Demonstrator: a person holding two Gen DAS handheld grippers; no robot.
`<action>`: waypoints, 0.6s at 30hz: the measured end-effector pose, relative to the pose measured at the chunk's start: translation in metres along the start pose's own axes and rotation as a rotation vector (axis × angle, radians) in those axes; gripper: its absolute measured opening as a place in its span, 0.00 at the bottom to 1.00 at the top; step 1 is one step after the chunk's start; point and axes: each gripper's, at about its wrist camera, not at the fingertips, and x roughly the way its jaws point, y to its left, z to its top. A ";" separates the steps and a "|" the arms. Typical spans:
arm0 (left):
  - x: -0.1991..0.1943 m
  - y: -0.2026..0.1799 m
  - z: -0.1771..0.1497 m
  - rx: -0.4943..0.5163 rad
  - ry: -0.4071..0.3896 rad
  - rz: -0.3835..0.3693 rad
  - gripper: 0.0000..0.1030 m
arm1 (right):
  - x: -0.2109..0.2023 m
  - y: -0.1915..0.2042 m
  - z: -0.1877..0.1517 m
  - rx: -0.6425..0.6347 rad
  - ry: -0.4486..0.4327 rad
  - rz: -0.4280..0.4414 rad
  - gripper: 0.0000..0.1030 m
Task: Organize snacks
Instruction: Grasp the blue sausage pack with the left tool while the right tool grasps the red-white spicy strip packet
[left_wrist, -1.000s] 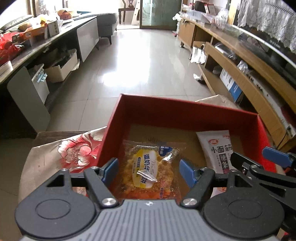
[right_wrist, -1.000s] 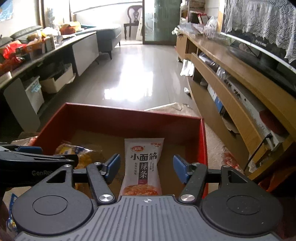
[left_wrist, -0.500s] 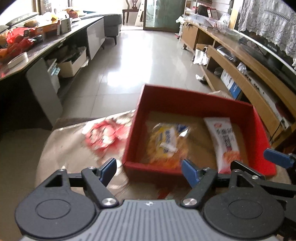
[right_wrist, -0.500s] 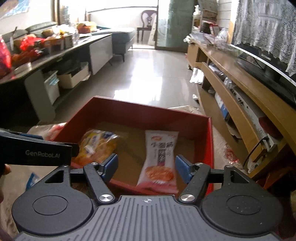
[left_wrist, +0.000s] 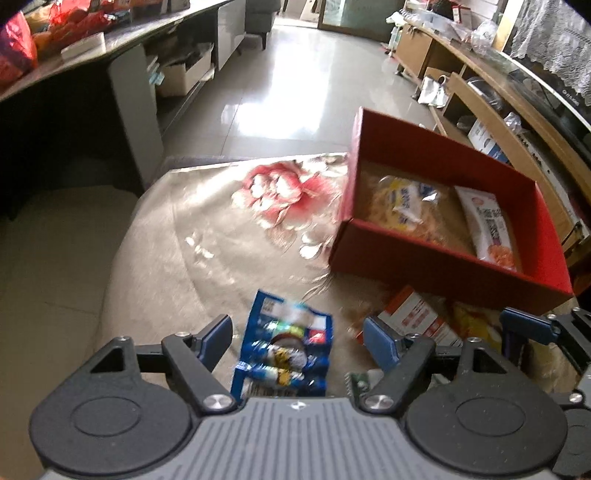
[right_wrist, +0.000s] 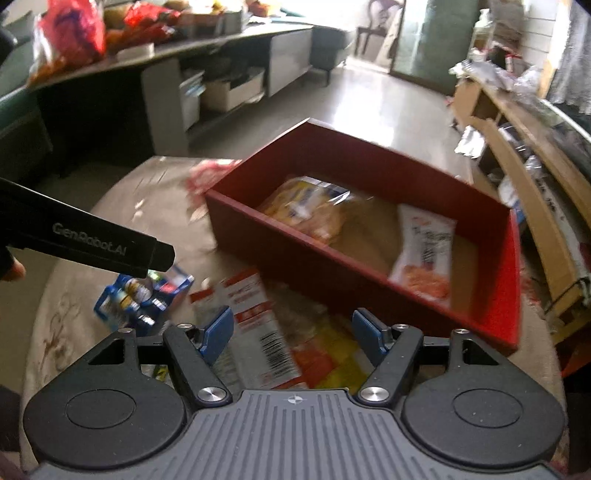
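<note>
Down on the floral beige tablecloth (left_wrist: 221, 229), a crinkly blue snack packet (left_wrist: 284, 350) lies right between the blue-padded fingers of the left gripper (left_wrist: 297, 338) — below them, not pinched. Over in the right wrist view, a white-and-red flat packet with a barcode (right_wrist: 251, 325) lies under the right gripper (right_wrist: 291, 334), mostly toward its left finger, with yellow and orange wrappers (right_wrist: 332, 354) spread beside it on the near side. Far right of both sits the open red cardboard box (left_wrist: 443, 266), already carrying a yellow clear-wrapped pastry (left_wrist: 402, 206) on its left and a white spicy-strip pouch (left_wrist: 487, 229) on its right. The box's near wall stands between the loose packets and its inside. From the right wrist view, the left gripper's black body crosses the left edge, hovering over the blue packet. Both grippers have just been opening — the left stands released with nothing gripped, the right likewise spread and empty, pads clear of the packets beneath. Blur smears the finer print.
</note>
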 end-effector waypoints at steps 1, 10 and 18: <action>0.001 0.002 -0.001 -0.005 0.006 -0.005 0.78 | 0.004 0.004 0.000 -0.013 0.012 0.007 0.75; 0.019 0.012 -0.005 -0.023 0.070 -0.007 0.79 | 0.035 0.026 -0.007 -0.110 0.096 0.024 0.81; 0.038 0.006 -0.015 0.000 0.121 0.030 0.80 | 0.032 0.019 -0.006 -0.086 0.108 -0.010 0.61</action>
